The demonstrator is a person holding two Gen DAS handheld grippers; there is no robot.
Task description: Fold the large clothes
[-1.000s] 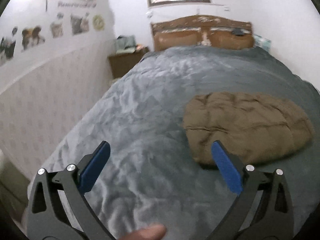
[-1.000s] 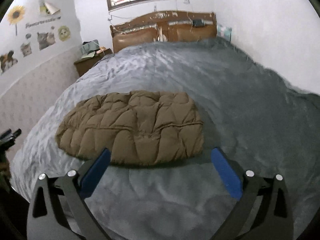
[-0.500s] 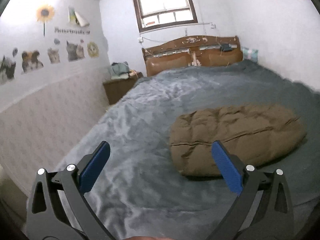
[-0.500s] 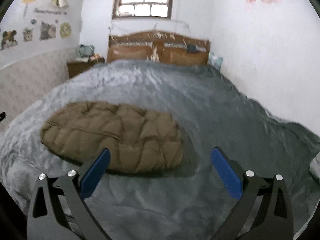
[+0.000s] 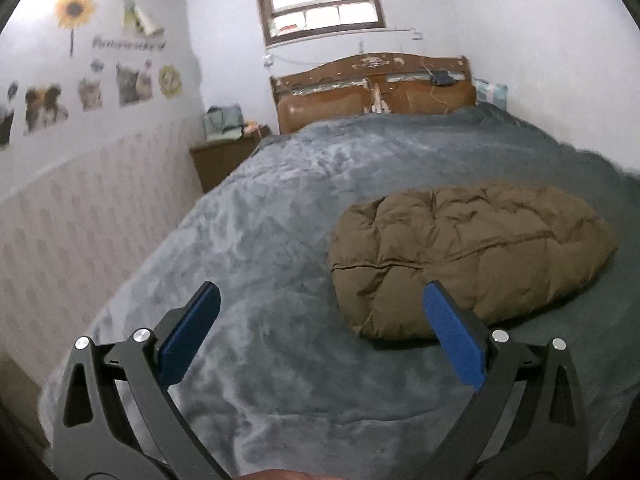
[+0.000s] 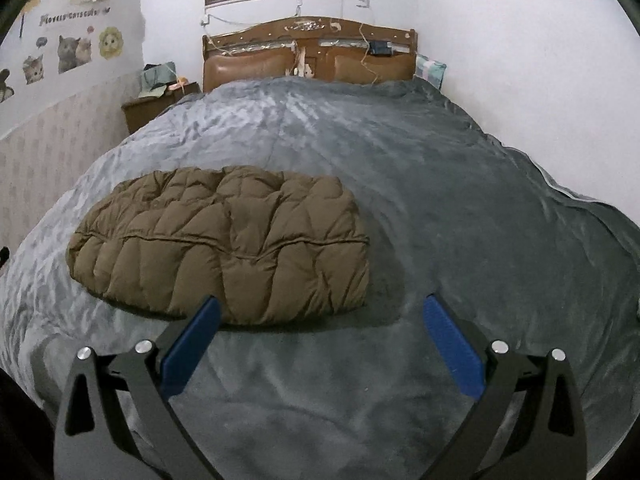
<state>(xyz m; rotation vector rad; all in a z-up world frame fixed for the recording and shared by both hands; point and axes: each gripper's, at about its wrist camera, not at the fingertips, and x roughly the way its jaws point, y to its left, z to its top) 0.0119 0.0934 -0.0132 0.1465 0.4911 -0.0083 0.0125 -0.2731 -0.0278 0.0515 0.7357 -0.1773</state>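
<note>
Folded jacket (image 6: 224, 240) on blanket (image 6: 440, 200), headboard (image 6: 308, 54) behind, nightstand (image 6: 148, 114) left.

The quilted jacket (image 6: 224, 244) is olive-brown with a puffed diamond stitch pattern, lying on a plush blue-grey blanket (image 6: 460, 208) whose nap shows lighter silvery streaks toward the left and far side. Both the left gripper (image 5: 320, 340) and the right gripper (image 6: 320, 344) have black frames with silver screws and bright blue pads (image 6: 454, 350). Far off, the headboard (image 6: 308, 54) is reddish-brown wood with tan padded panels; the walls are white, the lower left wall (image 5: 80, 216) carries a pale beige repeating motif, and above it sit a yellow sunflower sticker (image 5: 74, 10) and grey-and-tan cat stickers (image 6: 72, 50).
</note>
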